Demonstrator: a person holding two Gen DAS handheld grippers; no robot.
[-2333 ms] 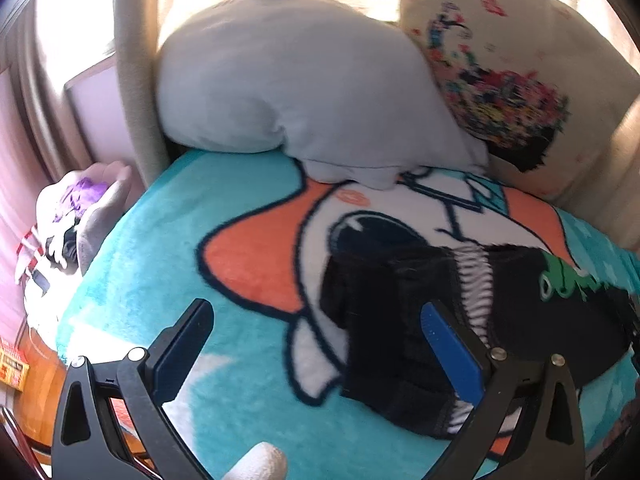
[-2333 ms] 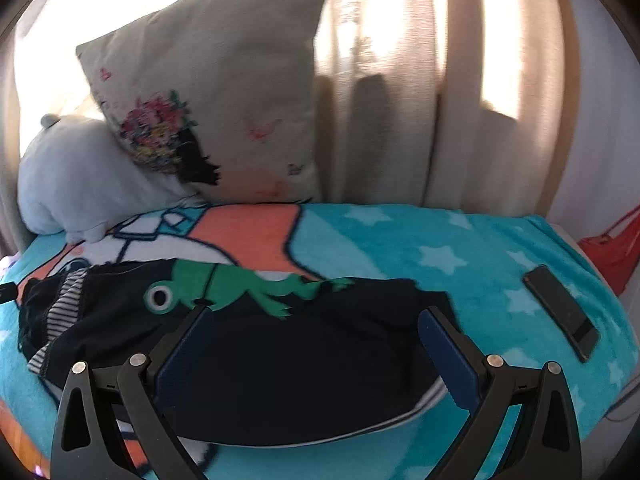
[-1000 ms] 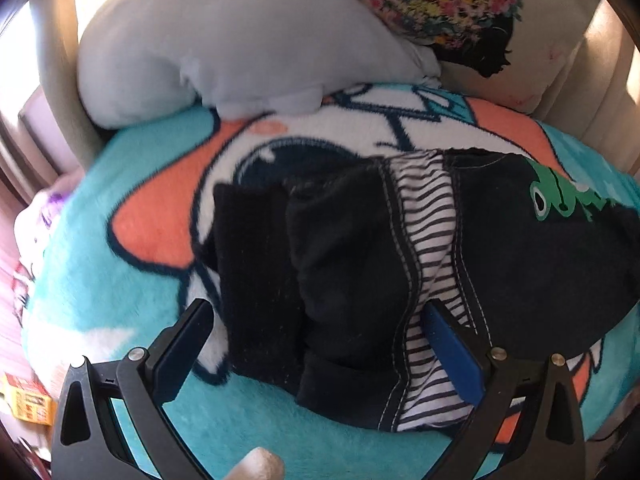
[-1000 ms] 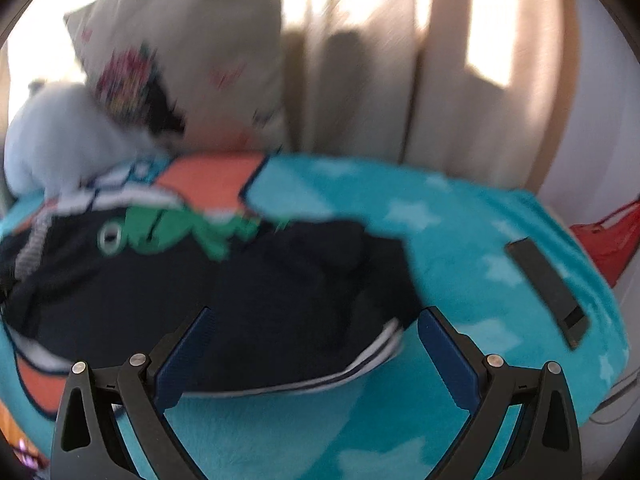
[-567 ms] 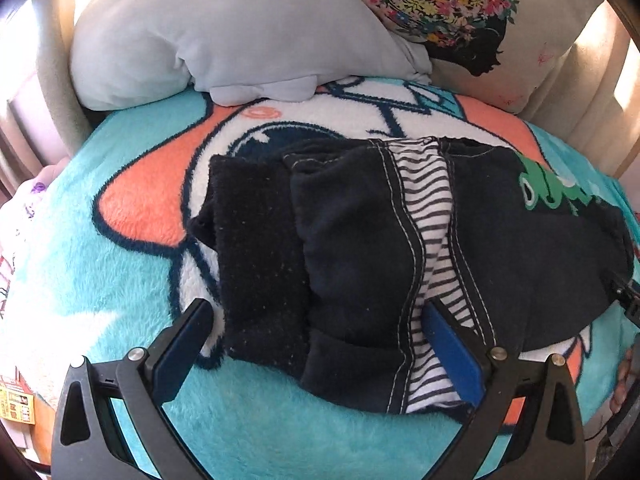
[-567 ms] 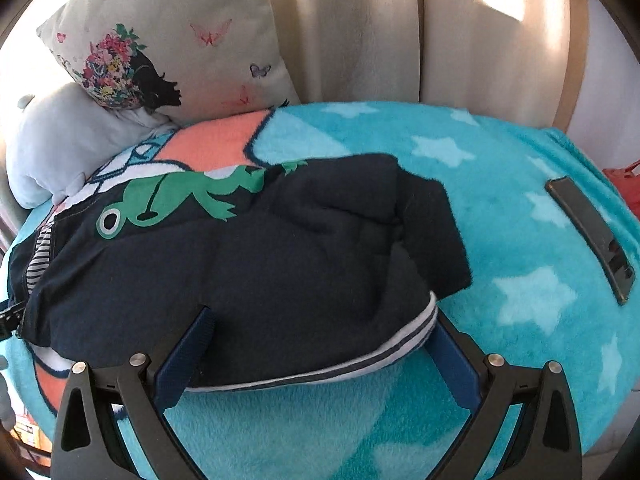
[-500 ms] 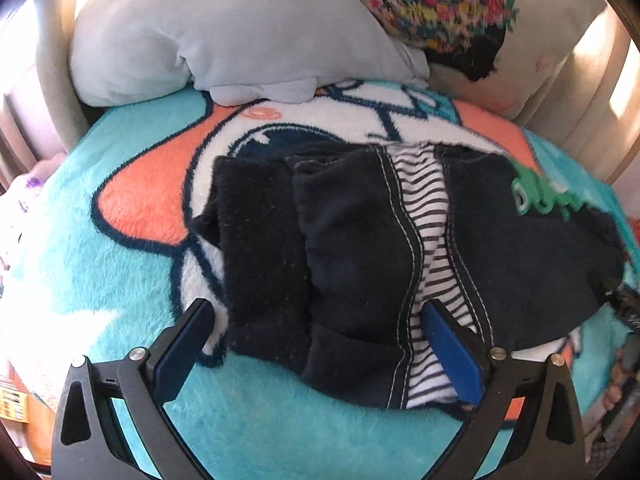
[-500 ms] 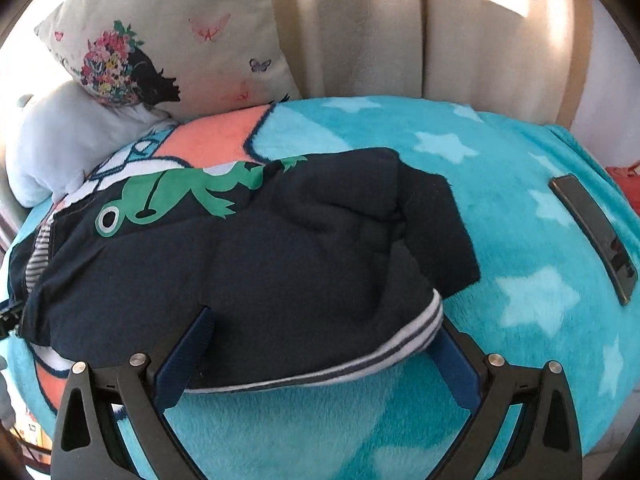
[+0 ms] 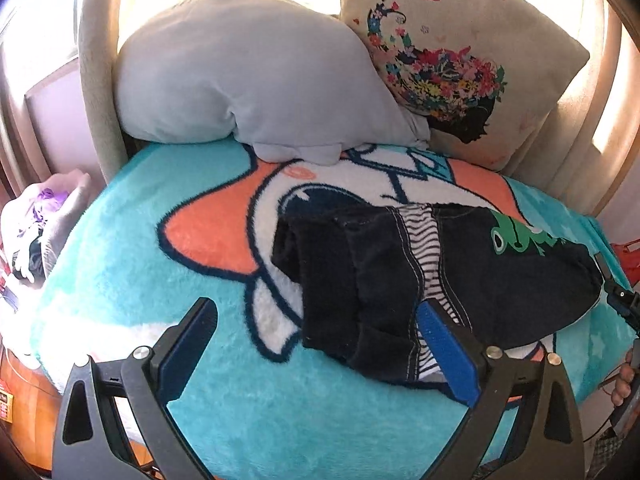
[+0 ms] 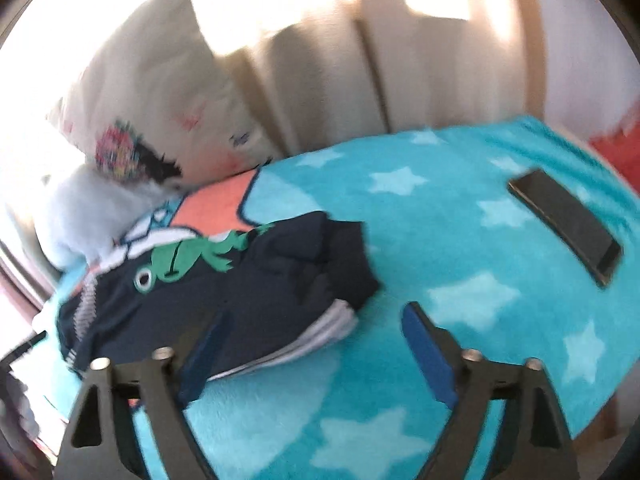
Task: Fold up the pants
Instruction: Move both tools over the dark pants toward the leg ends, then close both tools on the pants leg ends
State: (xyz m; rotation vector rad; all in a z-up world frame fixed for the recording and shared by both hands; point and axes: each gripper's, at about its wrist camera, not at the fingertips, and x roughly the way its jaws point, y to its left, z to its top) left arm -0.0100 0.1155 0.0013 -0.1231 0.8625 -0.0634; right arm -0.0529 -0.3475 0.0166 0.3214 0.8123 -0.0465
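Observation:
The dark navy pants, with a striped waistband and a green frog print, lie in a folded bundle on the teal blanket. My left gripper hovers open above the blanket near the waistband end. Its right finger overlaps the pants' near edge in view, and nothing is pinched. In the blurred right wrist view the pants lie to the left. My right gripper is open with its jaws closing. Its left finger stands over the white-striped hem, and only blanket shows between the pads.
A grey plush pillow and a floral cushion lean against the curtain at the back. A dark phone lies on the starred blanket to the right. A heap of clothes sits off the left edge. A hand's fingers show at the far right.
Both grippers have drawn back and up from the pants. The left one shifted left, so the pants now lie to its right. The right one rolled and its jaws narrowed.

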